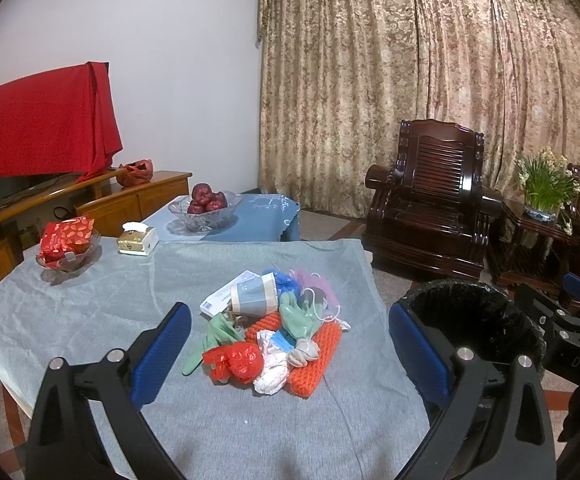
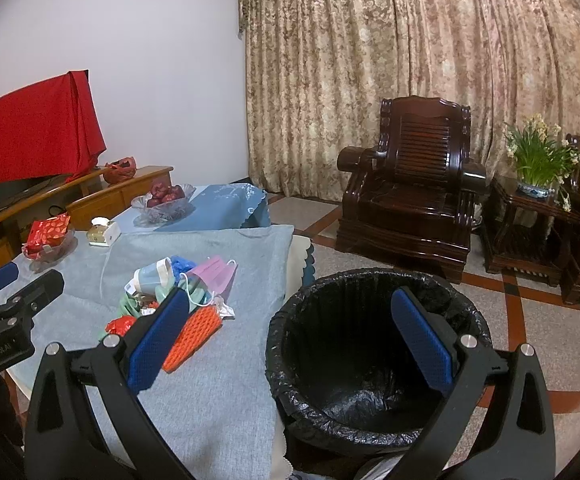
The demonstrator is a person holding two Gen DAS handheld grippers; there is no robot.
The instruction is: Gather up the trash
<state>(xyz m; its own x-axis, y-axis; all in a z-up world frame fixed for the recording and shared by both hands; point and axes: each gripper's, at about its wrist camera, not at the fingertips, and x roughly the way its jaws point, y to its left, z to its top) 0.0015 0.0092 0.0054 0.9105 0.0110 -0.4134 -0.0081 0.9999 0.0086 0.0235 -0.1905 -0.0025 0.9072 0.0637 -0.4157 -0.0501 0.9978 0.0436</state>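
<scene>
A pile of trash (image 1: 274, 328) lies on the grey-clothed table (image 1: 250, 420): a paper cup (image 1: 256, 298), green gloves, orange foam netting (image 1: 314, 360), a red plastic bag (image 1: 238, 362), masks and tissue. My left gripper (image 1: 290, 356) is open and empty, hovering in front of the pile. My right gripper (image 2: 290, 340) is open and empty above the black-lined trash bin (image 2: 370, 360), which stands on the floor to the right of the table. The pile also shows in the right wrist view (image 2: 178, 300), partly hidden by the left finger.
A glass dish of red packets (image 1: 68, 242), a tissue box (image 1: 138, 238) and a bowl of apples (image 1: 206, 206) stand at the table's far side. A dark wooden armchair (image 2: 406, 196) and a side table with a plant (image 2: 538, 184) stand beyond the bin.
</scene>
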